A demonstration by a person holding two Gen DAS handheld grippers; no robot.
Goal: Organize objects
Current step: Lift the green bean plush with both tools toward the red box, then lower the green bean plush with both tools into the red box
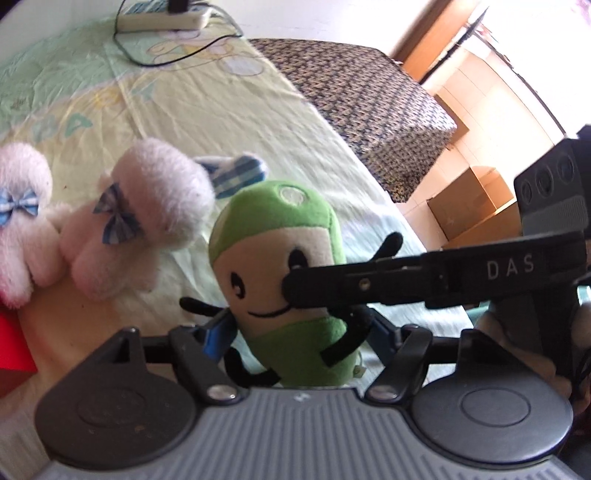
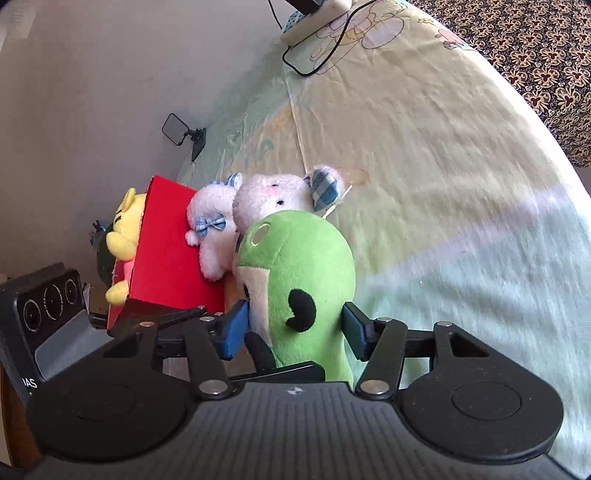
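A green plush toy (image 1: 280, 258) with a smiling face stands upright on the bed sheet (image 1: 221, 110). My left gripper (image 1: 301, 332) is open around its lower body; the right pad stands clear of the plush. One finger of the right gripper (image 1: 369, 284) crosses in front of the plush's face. In the right wrist view the green plush toy (image 2: 295, 266) sits between the blue pads of my right gripper (image 2: 295, 328), and both pads touch its sides. Two pale pink plush bears (image 2: 273, 195) with blue checked bows lean beside a red box (image 2: 166, 251).
A yellow plush (image 2: 125, 229) sits in the red box. A power strip (image 1: 162, 18) with a black cable lies at the far end of the bed. A patterned mattress edge (image 1: 362, 92) and cardboard boxes (image 1: 472, 199) on the floor are to the right. A small black stand (image 2: 181, 133) is by the wall.
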